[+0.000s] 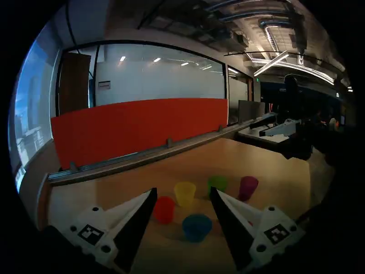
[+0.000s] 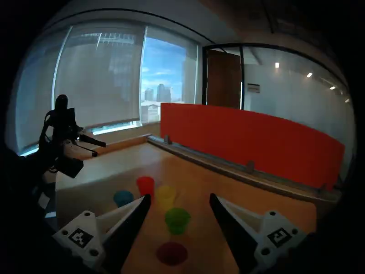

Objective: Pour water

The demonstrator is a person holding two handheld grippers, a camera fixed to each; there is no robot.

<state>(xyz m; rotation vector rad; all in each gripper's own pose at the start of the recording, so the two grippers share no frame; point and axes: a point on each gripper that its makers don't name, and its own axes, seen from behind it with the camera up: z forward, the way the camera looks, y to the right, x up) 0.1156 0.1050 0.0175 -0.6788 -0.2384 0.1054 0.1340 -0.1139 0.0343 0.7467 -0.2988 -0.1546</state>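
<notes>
Jaws of the left gripper (image 1: 183, 191) stand spread, gripping nothing. Just ahead on the table (image 1: 273, 173) sit five cups: blue cup (image 1: 196, 227) nearest, red cup (image 1: 163, 209) beside it, then yellow cup (image 1: 185, 192), green cup (image 1: 217, 183) and purple cup (image 1: 248, 187). Right gripper (image 2: 179, 197) jaws are likewise spread and empty, with the purple cup nearest. An orange divider (image 1: 137, 125) backs the table.

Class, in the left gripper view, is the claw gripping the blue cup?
No: the left claw is open, and the blue cup stands untouched on the table.
</notes>
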